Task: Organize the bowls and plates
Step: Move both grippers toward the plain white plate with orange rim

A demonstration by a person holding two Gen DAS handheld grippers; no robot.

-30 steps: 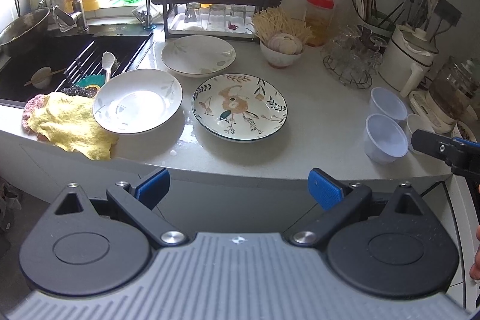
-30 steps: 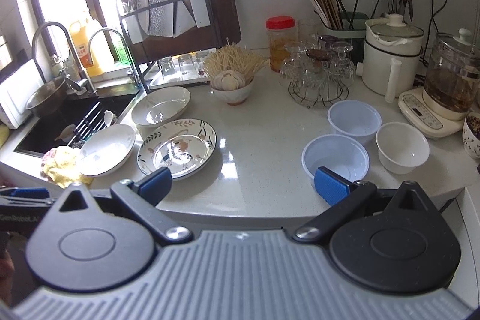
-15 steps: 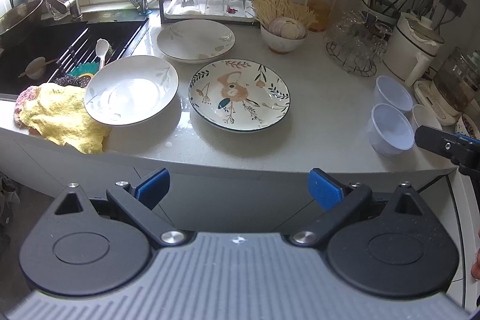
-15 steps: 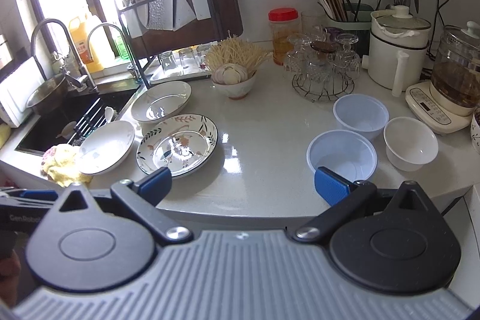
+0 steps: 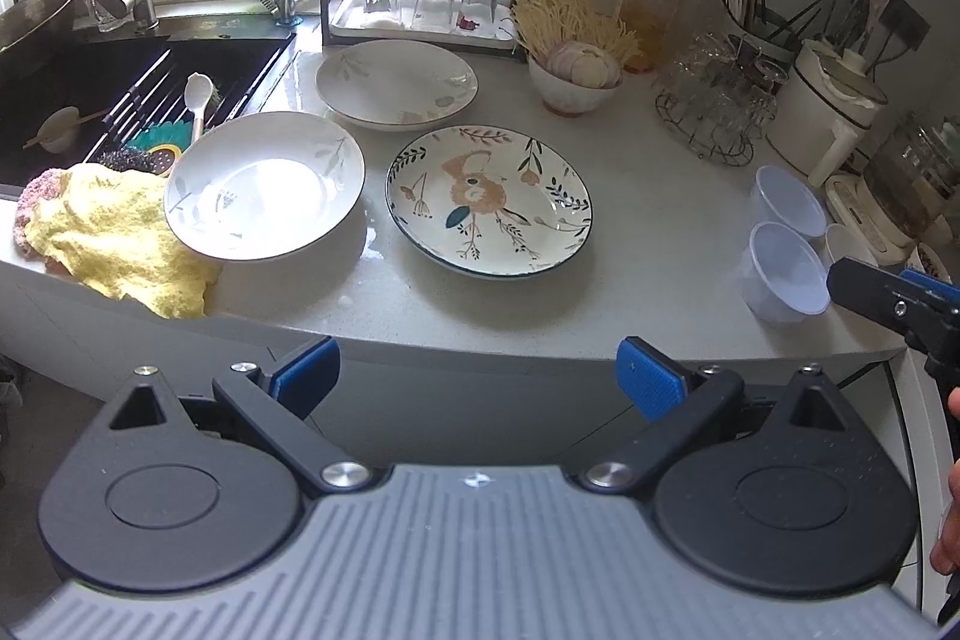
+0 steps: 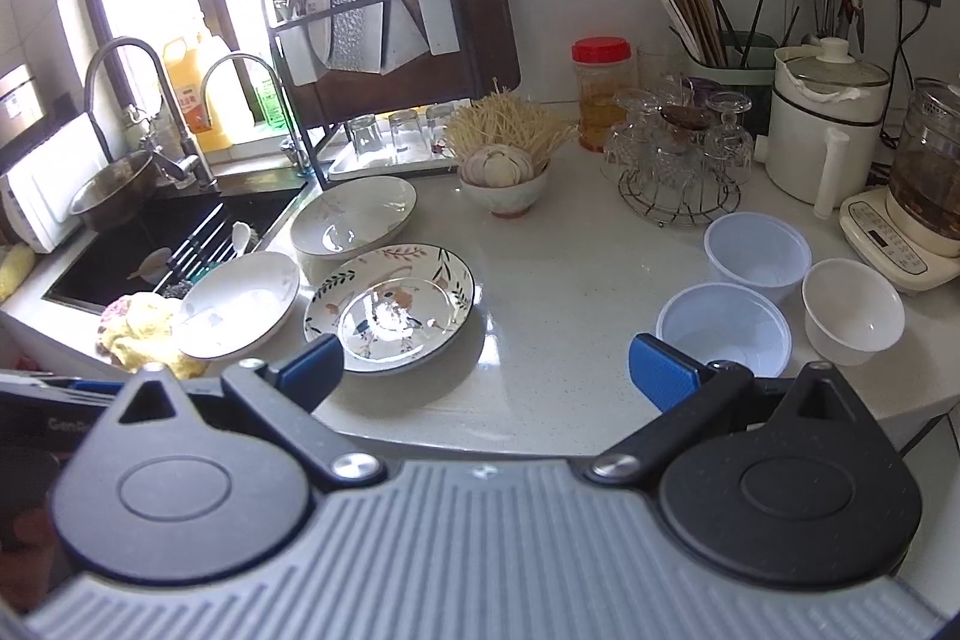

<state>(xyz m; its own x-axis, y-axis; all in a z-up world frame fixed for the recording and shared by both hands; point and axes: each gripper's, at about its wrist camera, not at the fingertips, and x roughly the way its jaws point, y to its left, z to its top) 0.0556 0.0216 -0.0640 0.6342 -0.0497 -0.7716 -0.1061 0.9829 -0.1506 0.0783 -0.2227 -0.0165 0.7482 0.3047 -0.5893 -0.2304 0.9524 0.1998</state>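
- the left tongs (image 5: 477, 373) are spread wide and grasp nothing; they hang in front of the tabletop (image 5: 648, 244) edge, apart from every dish.
- the right tongs (image 6: 486, 367) are also released and empty, over the front edge of the tabletop, with the blue pads (image 6: 660, 370) far from each other.
- in the left view the right tongs show at the right border, just beside the near plastic bowl (image 5: 783, 274).
- straight ahead of the left tongs lies the flower plate (image 5: 489, 199), flat on the tabletop.
- left of it sits a white plate (image 5: 264, 184); its left rim rests on a yellow cloth (image 5: 114, 232), so it is a little tilted.
- behind these two is a second white plate (image 5: 396, 82), near the drying rack (image 5: 420, 10) with glasses turned upside down.
- the three plates are close together but not stacked.
- in the right view three bowls stand in a group on the right part: the near plastic bowl just behind the right pad, another plastic bowl (image 6: 756, 256) behind it, and a small white bowl (image 6: 852, 310) to the right.
- a bowl with garlic (image 6: 504, 178) stands further back, in the middle.
- the sink (image 5: 90, 100) is at the left, with a white spoon (image 5: 197, 97) on its rack.
- a white pot (image 6: 825, 118) and a glass kettle (image 6: 927, 178) stand at the far right.
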